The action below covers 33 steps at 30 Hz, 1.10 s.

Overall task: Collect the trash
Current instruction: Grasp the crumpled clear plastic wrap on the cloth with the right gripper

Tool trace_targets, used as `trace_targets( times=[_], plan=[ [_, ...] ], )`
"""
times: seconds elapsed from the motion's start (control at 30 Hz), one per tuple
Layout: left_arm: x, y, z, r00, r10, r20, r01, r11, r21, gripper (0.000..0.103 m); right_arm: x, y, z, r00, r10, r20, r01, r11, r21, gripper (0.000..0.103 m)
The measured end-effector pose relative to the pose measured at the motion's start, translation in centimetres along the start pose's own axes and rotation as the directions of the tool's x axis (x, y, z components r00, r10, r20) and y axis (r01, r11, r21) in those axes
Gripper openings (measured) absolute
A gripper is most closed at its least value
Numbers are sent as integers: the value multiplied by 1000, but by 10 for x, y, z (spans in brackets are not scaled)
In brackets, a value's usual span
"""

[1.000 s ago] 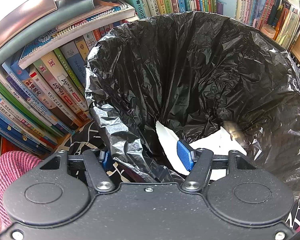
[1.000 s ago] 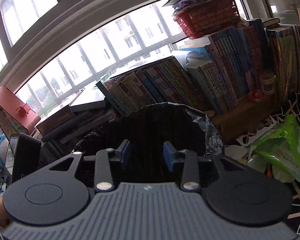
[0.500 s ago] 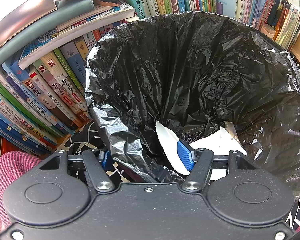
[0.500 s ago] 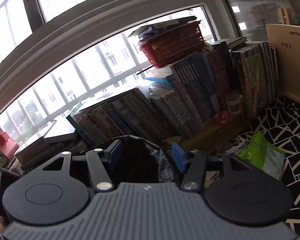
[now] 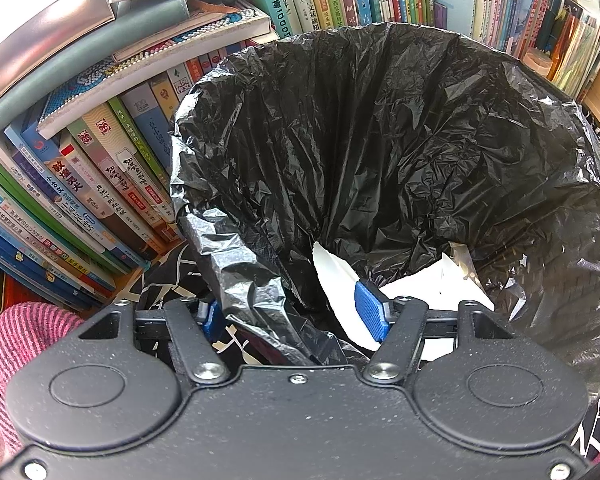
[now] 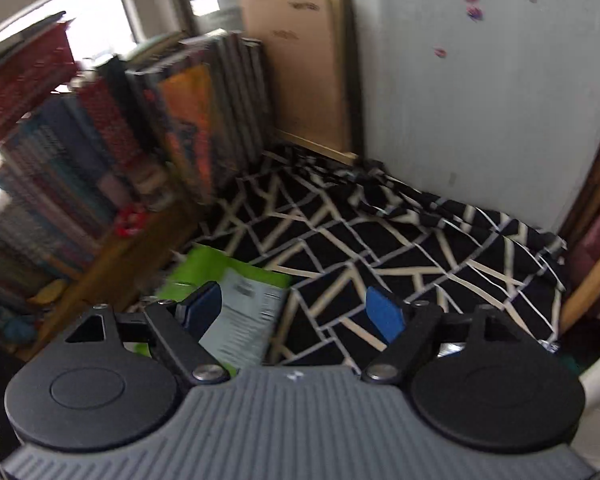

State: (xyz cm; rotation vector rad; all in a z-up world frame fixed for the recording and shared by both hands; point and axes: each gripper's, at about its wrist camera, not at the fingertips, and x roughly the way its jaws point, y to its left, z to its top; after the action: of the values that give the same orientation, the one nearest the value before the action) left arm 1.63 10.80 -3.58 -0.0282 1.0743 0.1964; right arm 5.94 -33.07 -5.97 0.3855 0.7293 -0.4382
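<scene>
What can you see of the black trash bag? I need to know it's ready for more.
The black trash bag is thin, crinkled, glossy plastic, standing open with a wide mouth against the rows of books. The left gripper pinches its near rim, holding it open. White paper lies at the bottom.

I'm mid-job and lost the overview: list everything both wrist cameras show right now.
Trash bag: one, black, open below the left gripper, near rim between its fingers.
Paper: white sheets, inside the bag.
Snack packet: one, green and white, on the cloth ahead of the right gripper.
Cloth: one, black with cream lines, covering the surface.
Books: many, mixed colours, rows and stacks behind the bag.
Board: one, tan, against the wall.
Sleeve: pink striped, lower left.
Left gripper: shut on the bag rim.
Right gripper: opening, empty.
</scene>
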Motion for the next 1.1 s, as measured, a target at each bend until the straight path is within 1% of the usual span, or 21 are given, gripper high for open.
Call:
trace_targets(
  times=[0.07, 0.13, 0.17, 0.27, 0.33, 0.43, 0.57, 0.7, 0.77, 0.93, 1.1],
  plan=[
    [0, 0, 0, 1000, 2, -1, -2, 1000, 0, 63, 21, -26, -2, 996, -63, -63, 66, 997, 43, 89],
    [0, -1, 0, 1000, 4, 0, -4, 1000, -1, 63, 41, -48, -8, 985, -114, -128, 125, 989, 78, 89],
    [0, -1, 0, 1000, 4, 0, -4, 1000, -1, 63, 51, -58, -12, 977, -143, -157, 159, 982, 97, 89],
    [0, -1, -1, 1000, 6, -3, -6, 1000, -2, 63, 74, -82, -22, 944, -224, -242, 263, 954, 144, 91],
    [1, -1, 0, 1000, 6, -5, -6, 1000, -3, 63, 84, -94, -30, 925, -246, -289, 301, 939, 165, 96],
    [1, -2, 0, 1000, 10, -7, -10, 1000, -2, 63, 100, -102, -41, 900, -248, -360, 322, 933, 162, 100],
    [1, -4, -1, 1000, 17, -8, -17, 1000, -1, 64, 120, -104, -54, 873, -254, -417, 341, 928, 148, 102],
    [1, -5, -1, 1000, 22, -10, -22, 1000, -2, 64, 130, -103, -60, 861, -255, -440, 344, 929, 135, 103],
    [1, -5, -1, 1000, 25, -10, -25, 1000, 0, 64, 135, -102, -62, 852, -256, -457, 345, 931, 121, 103],
    [1, -6, -1, 999, 31, -11, -31, 1000, 2, 64, 141, -98, -62, 848, -258, -463, 334, 939, 87, 103],
    [1, -6, -2, 999, 33, -10, -33, 999, 0, 64, 145, -99, -61, 841, -244, -483, 318, 945, 77, 103]
  ],
)
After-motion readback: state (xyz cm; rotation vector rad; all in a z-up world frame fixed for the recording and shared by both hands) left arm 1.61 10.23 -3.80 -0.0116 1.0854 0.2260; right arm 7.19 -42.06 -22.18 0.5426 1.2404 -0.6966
